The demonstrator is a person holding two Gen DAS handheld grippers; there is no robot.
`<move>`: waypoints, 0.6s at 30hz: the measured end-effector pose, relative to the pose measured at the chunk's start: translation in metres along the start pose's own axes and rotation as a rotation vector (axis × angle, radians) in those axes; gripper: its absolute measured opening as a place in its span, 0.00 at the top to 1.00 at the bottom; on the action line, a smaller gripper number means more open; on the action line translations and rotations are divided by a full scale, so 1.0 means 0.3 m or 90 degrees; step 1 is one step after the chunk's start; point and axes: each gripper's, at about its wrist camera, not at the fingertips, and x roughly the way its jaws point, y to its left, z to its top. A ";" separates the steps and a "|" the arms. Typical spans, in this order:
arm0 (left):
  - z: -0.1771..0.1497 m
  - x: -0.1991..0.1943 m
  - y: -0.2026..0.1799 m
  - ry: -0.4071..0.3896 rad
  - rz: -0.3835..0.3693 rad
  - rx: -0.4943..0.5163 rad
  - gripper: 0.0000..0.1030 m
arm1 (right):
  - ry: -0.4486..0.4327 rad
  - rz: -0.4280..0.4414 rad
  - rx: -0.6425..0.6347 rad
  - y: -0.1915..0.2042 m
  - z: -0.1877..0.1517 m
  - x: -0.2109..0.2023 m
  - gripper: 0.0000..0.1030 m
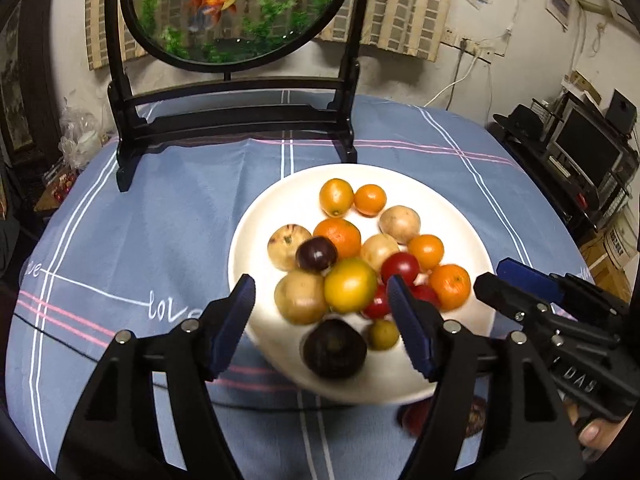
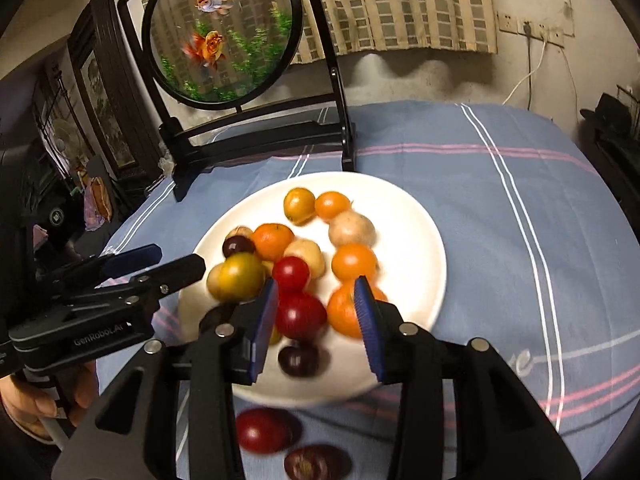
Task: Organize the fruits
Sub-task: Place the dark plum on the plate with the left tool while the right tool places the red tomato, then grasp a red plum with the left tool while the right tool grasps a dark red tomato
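Note:
A white plate (image 1: 280, 204) on the blue tablecloth holds several fruits: oranges, tan round fruits, red tomatoes, dark purple fruits and a yellow-green one (image 1: 350, 285). My left gripper (image 1: 322, 312) is open above the plate's near side, empty. My right gripper (image 2: 316, 308) is open and empty above a red tomato (image 2: 300, 316) near the plate's front; it also shows in the left wrist view (image 1: 492, 280). A red fruit (image 2: 262, 430) and a dark purple fruit (image 2: 314, 462) lie on the cloth in front of the plate (image 2: 416, 248). The left gripper also shows in the right wrist view (image 2: 180, 264).
A round goldfish screen (image 1: 236, 12) on a black stand (image 1: 236, 120) rises at the table's back. The tablecloth (image 1: 120, 240) has white and pink stripes. Shelves with electronics (image 1: 584, 152) stand at the right, clutter at the left.

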 end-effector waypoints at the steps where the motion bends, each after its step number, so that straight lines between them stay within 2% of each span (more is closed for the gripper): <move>1: -0.020 -0.019 -0.010 -0.006 0.010 0.007 0.30 | 0.000 -0.001 0.003 -0.003 -0.012 -0.016 0.60; 4: -0.069 -0.065 -0.031 -0.020 0.018 0.011 0.25 | -0.002 0.001 0.009 -0.007 -0.064 -0.076 0.60; 7: -0.124 -0.097 -0.055 -0.019 0.013 0.013 0.25 | -0.002 -0.007 0.000 -0.002 -0.109 -0.114 0.59; 8: -0.136 -0.102 -0.060 -0.017 0.011 0.014 0.25 | -0.001 -0.014 -0.005 0.002 -0.132 -0.129 0.52; 9: -0.151 -0.107 -0.067 -0.014 0.009 0.016 0.25 | -0.005 -0.021 -0.007 0.004 -0.146 -0.140 0.39; 14: -0.216 -0.113 -0.087 -0.004 0.008 0.013 0.24 | -0.019 -0.025 -0.029 0.019 -0.213 -0.161 0.39; 18: -0.253 -0.088 -0.075 0.010 0.003 -0.011 0.23 | 0.008 0.003 -0.016 0.004 -0.254 -0.116 0.39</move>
